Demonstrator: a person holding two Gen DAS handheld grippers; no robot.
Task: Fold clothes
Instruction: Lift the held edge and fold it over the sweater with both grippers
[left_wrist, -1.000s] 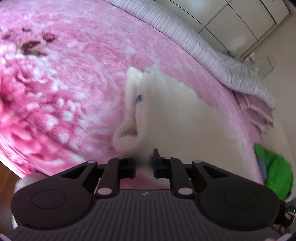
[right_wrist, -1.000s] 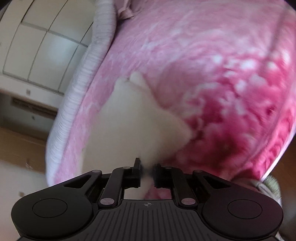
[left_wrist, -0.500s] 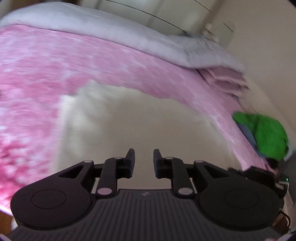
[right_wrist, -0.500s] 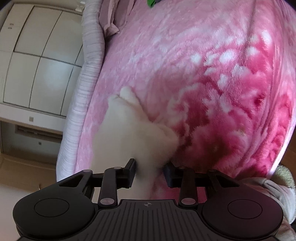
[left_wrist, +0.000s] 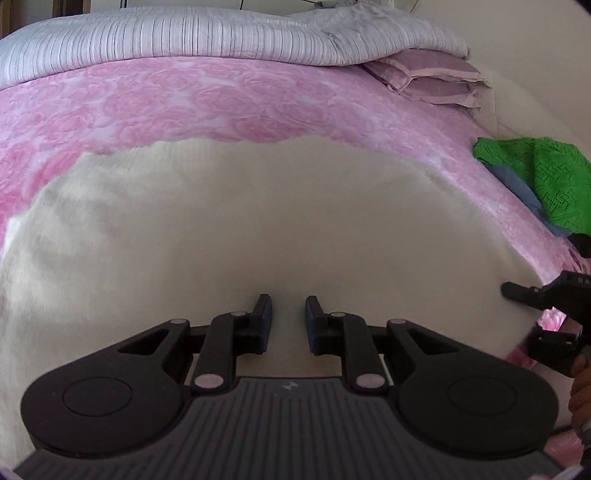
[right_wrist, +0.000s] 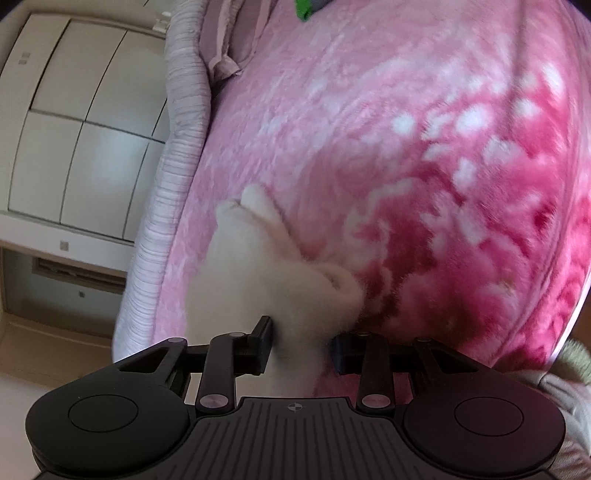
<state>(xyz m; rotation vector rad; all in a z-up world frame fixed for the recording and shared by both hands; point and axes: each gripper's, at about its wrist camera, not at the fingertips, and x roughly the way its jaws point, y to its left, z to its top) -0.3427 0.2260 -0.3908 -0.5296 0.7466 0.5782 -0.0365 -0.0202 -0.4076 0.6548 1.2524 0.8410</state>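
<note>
Folding looked barely begun: white fleece garment (left_wrist: 258, 221) lay spread on the pink blanket (left_wrist: 184, 99). Left gripper (left_wrist: 288, 319) hovered released, empty; right gripper (right_wrist: 301, 343) stood parted around fleece, not pinching.

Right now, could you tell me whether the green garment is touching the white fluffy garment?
Apart: in the left wrist view a strip of pink blanket separates the green garment from the white fluffy garment.

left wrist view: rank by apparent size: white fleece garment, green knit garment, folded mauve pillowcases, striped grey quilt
1. white fleece garment, though it lies nearest the camera
2. striped grey quilt
3-4. green knit garment and folded mauve pillowcases: look alike, unranked
</note>
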